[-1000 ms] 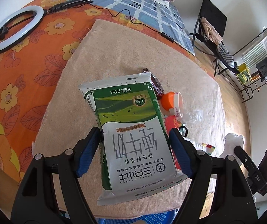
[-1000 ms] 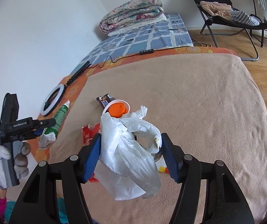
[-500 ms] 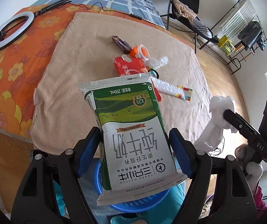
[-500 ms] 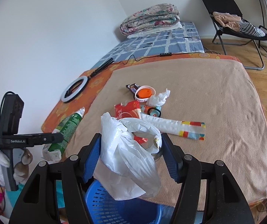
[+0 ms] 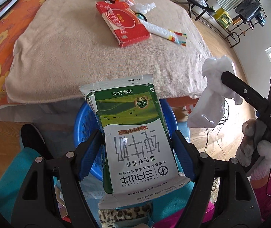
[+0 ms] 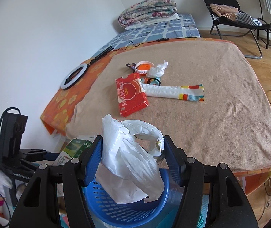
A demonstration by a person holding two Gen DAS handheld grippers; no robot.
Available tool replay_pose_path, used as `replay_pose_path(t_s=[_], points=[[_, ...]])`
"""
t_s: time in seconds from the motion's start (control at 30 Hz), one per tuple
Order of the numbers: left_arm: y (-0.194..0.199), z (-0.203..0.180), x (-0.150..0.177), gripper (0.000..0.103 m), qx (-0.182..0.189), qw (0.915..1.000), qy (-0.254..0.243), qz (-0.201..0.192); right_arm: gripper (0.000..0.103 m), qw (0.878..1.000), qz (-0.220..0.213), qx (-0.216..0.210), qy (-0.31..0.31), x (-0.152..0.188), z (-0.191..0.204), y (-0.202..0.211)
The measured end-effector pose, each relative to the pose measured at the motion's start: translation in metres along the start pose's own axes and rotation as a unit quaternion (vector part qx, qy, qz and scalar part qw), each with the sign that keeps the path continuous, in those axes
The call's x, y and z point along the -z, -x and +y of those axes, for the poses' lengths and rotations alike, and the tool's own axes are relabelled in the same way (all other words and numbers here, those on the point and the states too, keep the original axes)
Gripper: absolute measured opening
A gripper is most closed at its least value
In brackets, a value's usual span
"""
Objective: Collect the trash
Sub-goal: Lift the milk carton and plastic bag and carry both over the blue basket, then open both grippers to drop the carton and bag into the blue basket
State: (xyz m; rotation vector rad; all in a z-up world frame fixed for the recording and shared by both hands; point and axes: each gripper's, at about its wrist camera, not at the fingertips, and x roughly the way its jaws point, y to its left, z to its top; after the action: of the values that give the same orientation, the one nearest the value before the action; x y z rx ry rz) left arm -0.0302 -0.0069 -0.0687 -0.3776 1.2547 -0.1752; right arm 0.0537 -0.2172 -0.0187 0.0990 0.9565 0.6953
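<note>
My left gripper (image 5: pixel 135 138) is shut on a green and white milk pouch (image 5: pixel 131 125), which hangs over a blue plastic basket (image 5: pixel 82 125) below the bed's near edge. My right gripper (image 6: pixel 132 142) is shut on a crumpled white plastic bag (image 6: pixel 128 163), above the same basket (image 6: pixel 116 207). On the beige blanket (image 6: pixel 202 114) lie a red carton (image 6: pixel 130 95), a long white wrapper with a coloured end (image 6: pixel 173 92), an orange cup (image 6: pixel 144 67), a crumpled tissue (image 6: pixel 158 69) and a dark candy wrapper (image 6: pixel 130 65). In the left wrist view, the bag (image 5: pixel 209 102) shows to the right.
A ring light (image 6: pixel 74 77) and its cable lie on the orange floral sheet at the left. A folded quilt (image 6: pixel 146 9) sits at the bed's far end. A black folding chair (image 6: pixel 230 19) with clothes stands on the wooden floor at the right. Cables trail beside the bed.
Both grippers have drawn back from over the blanket to above the blue basket at the bed's near edge. Each still holds its load. The trash on the blanket has not moved.
</note>
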Motion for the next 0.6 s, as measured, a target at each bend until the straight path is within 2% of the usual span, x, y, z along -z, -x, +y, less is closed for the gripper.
replay_pose_path(t_s=[0.3, 0.47, 0.6], points=[[-0.036, 0.014, 0.02, 0.078, -0.006, 0.9989, 0.02, 0.042, 0.062, 0.999, 0.038, 0.01, -0.005, 0.033, 0.0, -0.027], [-0.049, 0.023, 0.025, 0.078, -0.043, 0.9977, 0.019, 0.05, 0.062, 0.998, 0.059, 0.019, -0.003, 0.047, 0.0, -0.042], [-0.054, 0.026, 0.026, 0.079, -0.055, 0.9971, 0.011, 0.052, 0.062, 0.997, 0.076, 0.018, -0.005, 0.056, -0.001, -0.052]])
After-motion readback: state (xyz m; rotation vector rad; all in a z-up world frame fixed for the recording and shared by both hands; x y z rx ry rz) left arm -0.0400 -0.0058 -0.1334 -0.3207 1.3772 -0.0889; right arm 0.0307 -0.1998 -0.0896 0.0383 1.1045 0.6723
